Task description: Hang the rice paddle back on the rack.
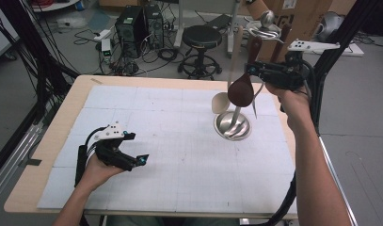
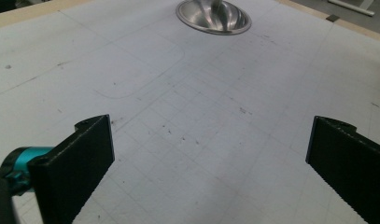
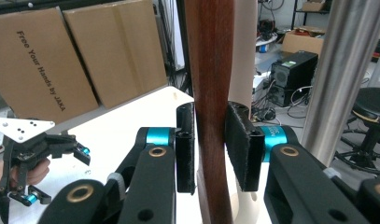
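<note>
Right gripper (image 3: 210,149) jaws narrow around the dark wooden spoon (image 3: 211,93) handle; left gripper (image 2: 211,158) gapes wide, holding nothing.

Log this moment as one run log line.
right gripper: shut on dark wooden spoon, raised over metal bowl | left gripper: open, holding nothing, low over white mat

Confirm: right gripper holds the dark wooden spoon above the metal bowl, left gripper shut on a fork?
Not quite. The left gripper is open with nothing between its jaws, as the left gripper view shows. The right gripper does hold the dark wooden spoon above the metal bowl.
</note>
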`<state>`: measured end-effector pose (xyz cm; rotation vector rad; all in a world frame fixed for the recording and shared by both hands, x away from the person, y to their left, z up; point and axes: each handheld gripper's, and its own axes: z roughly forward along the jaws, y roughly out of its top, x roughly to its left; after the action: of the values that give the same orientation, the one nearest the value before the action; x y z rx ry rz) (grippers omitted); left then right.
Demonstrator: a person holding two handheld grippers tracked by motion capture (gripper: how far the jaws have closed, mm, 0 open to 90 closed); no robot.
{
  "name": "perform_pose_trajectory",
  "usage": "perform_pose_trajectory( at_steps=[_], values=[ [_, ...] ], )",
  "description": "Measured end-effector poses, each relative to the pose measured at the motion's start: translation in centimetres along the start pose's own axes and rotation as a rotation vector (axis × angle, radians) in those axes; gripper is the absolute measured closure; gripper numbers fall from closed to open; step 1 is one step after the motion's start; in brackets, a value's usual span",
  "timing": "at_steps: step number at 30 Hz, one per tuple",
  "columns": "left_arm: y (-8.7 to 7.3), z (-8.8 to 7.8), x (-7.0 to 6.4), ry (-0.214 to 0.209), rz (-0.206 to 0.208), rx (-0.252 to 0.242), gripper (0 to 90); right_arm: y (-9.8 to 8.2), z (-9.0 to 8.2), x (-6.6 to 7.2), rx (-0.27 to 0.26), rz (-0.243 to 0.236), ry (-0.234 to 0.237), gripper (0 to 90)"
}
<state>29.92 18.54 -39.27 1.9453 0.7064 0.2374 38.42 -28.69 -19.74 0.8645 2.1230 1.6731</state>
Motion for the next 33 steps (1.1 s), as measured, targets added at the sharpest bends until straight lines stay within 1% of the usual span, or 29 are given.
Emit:
perform_pose_trajectory(
  at_steps=[1, 4, 8, 13, 19, 21, 22, 25, 29, 33],
  values=[
    [0.0, 0.0, 0.0, 0.001, 0.005, 0.002, 1.7, 0.0, 0.0, 0.0, -0.001, -0.002, -0.003, 71.5],
    [0.0, -0.1, 0.0, 0.004, -0.006, -0.005, 1.7, -0.1, -0.2, 0.0, -0.001, -0.006, -0.014, 69.4],
    [0.0, -0.1, 0.1, 0.002, -0.004, -0.005, 1.6, -0.3, -0.4, -0.1, -0.002, 0.003, -0.026, 67.2],
    [0.0, -0.1, 0.1, 0.002, -0.007, -0.006, 1.6, -0.5, -0.7, 0.0, -0.008, 0.002, -0.026, 65.4],
    [0.0, -0.1, 0.1, 0.002, -0.006, -0.006, 1.7, -0.5, -1.0, 0.4, -0.018, -0.007, -0.020, 62.8],
    [0.0, -0.1, 0.1, 0.003, -0.009, -0.006, 1.6, -0.5, -1.0, 0.6, -0.020, -0.018, -0.015, 61.2],
    [0.0, -0.1, 0.2, 0.001, -0.004, -0.005, 1.7, -0.5, -1.1, 0.7, -0.020, -0.021, -0.019, 60.4],
    [0.0, -0.1, 0.2, 0.001, -0.008, -0.006, 1.7, -0.6, -1.1, 0.9, -0.020, -0.030, -0.021, 58.7],
    [0.0, -0.1, 0.2, 0.000, -0.009, -0.005, 1.7, -0.9, -1.4, 1.1, -0.032, -0.028, -0.038, 55.8],
    [-0.1, -0.1, 0.2, -0.002, -0.010, -0.003, 1.7, -1.1, -1.7, 1.3, -0.048, -0.033, -0.034, 54.5]
  ],
)
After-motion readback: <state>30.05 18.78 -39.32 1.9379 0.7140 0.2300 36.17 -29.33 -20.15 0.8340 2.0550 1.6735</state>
